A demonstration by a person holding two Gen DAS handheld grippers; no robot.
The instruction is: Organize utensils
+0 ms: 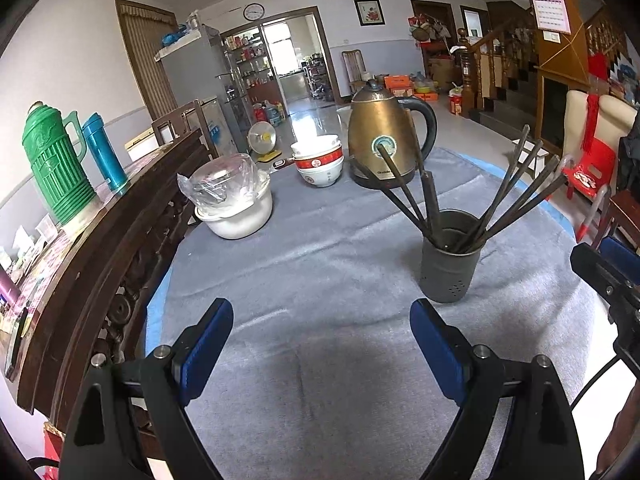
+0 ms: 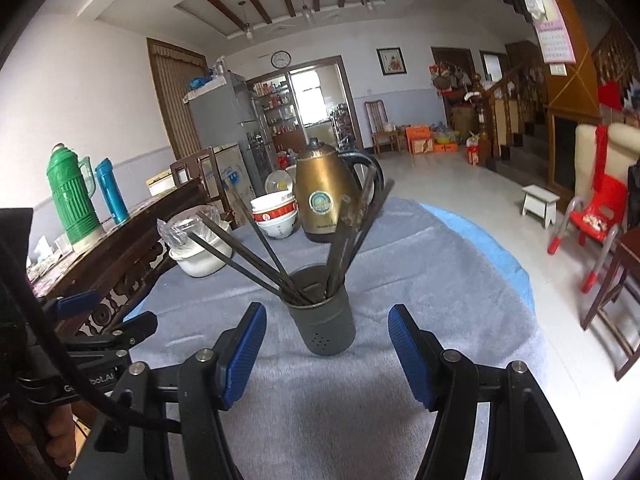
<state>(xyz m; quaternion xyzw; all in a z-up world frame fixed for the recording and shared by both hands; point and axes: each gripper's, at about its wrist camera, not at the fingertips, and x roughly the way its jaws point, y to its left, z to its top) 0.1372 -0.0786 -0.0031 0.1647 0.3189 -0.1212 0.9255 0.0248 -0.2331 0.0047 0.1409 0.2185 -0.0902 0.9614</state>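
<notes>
- Chopsticks (image 2: 256, 256) stand fanned in the grey holder (image 2: 326, 326), at 12 o'clock from the right tool (image 2: 327, 354).
- Right tool half open, empty; left tool (image 1: 322, 344) wide open, empty, likely because sorting seems done.

Bright daylight from the rear doorway (image 1: 286, 50), floor glare, soft shadows, strong fisheye bending, dark corners.

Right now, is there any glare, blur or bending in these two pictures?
Left wrist view: strong glare on the floor behind the bowls, walls bowed by the fisheye. Right wrist view: chopsticks in the holder slightly smeared, and dark corners rim both views.
</notes>
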